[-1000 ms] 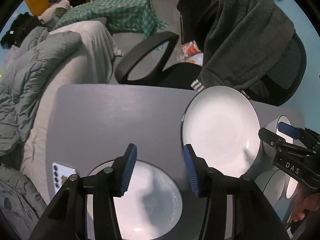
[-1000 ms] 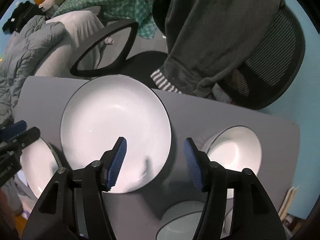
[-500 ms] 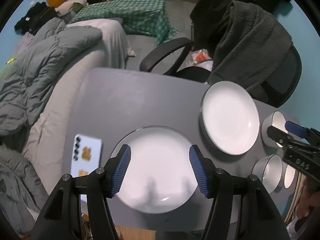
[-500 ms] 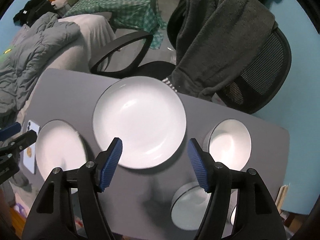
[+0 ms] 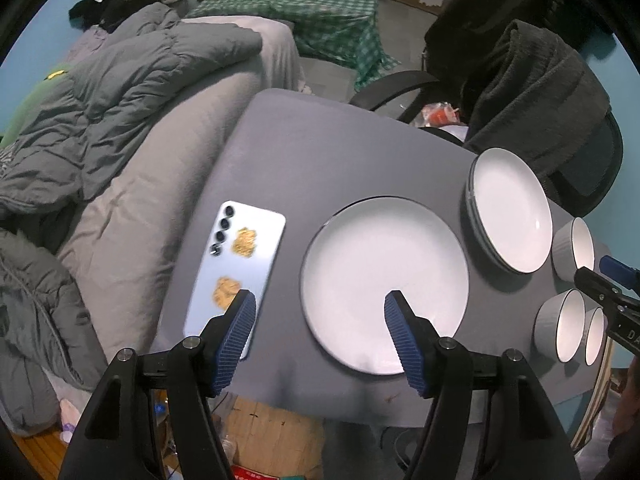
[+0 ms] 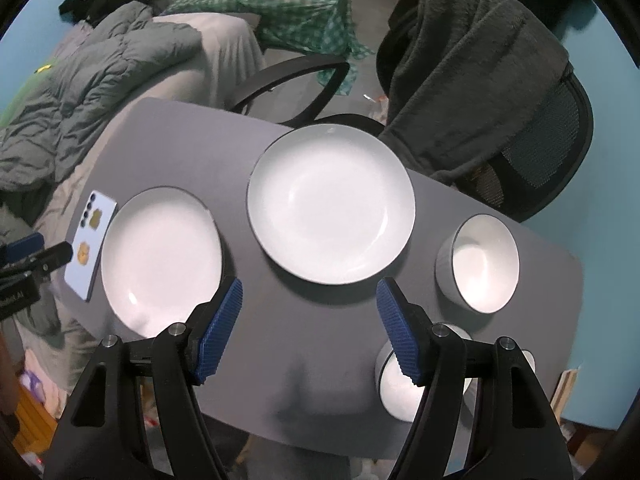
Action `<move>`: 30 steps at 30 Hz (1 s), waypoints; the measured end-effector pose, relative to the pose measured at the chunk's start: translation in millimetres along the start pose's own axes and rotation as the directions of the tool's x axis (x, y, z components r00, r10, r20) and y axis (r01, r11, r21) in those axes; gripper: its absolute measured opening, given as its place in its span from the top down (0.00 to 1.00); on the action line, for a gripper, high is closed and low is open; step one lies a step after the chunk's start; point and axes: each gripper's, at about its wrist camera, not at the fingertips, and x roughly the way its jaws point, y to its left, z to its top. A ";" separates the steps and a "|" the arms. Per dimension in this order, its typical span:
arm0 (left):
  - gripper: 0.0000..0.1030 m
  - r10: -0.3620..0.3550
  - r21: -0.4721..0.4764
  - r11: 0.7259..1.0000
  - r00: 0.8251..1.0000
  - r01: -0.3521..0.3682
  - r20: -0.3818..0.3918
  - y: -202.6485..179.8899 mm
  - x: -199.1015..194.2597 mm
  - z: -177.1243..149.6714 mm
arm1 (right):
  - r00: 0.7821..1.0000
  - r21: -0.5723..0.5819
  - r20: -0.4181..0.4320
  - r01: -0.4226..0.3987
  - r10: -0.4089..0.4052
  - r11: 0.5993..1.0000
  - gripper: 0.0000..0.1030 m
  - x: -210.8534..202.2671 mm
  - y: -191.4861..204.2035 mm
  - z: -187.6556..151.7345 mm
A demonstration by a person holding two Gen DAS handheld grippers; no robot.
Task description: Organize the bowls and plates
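Both claws lifted higher, plates [image 6: 160, 258] flat, upward

White plates [image 6: 331, 204] are lying on a grey table [image 6: 192, 136]; a green-checked cloth [image 6: 280, 0] is showing behind.

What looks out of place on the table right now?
A phone lies face down beside the left plate, the only non-dish item on the grey table. Nothing appears spilled, tipped or broken.
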 end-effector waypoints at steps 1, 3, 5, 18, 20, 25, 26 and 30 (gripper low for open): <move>0.34 -0.001 -0.007 1.000 1.000 0.001 0.003 3.8 -3.4 -2.5 | 1.000 -0.001 -0.002 -0.001 0.001 1.000 0.33 -1.4 1.5 -2.1; 0.34 -0.007 -0.017 1.000 1.000 0.007 0.009 8.8 -9.0 -6.4 | 1.000 -0.001 -0.003 -0.002 0.002 1.000 0.33 -4.4 4.0 -4.4; 0.34 -0.013 -0.023 1.000 1.000 0.013 0.019 12.2 -16.2 -11.1 | 1.000 0.002 0.001 -0.005 0.005 1.000 0.33 -9.4 7.0 -7.0; 0.34 -0.045 0.013 0.999 0.999 0.045 0.009 20.5 -2.8 -18.4 | 0.999 0.032 0.029 -0.026 0.025 0.999 0.32 -23.8 21.6 -18.9; 0.34 -0.047 0.014 0.999 0.999 0.047 0.009 22.7 3.7 -17.6 | 1.000 0.016 0.026 0.002 -0.003 1.000 0.32 -18.6 24.4 -21.6; 0.34 -0.041 0.034 0.999 0.999 0.041 0.007 21.8 18.9 -13.0 | 1.000 0.018 0.011 -0.029 0.029 0.999 0.32 -6.5 25.8 -25.3; 0.34 -0.044 0.039 0.998 0.999 0.043 0.010 21.2 21.7 -12.2 | 0.999 0.025 0.008 -0.042 0.042 0.999 0.32 -3.2 25.7 -25.0; 0.34 -0.040 0.048 0.998 0.999 0.040 -0.002 18.3 35.6 -7.1 | 0.995 0.051 -0.012 -0.097 0.098 0.994 0.32 18.1 24.8 -22.9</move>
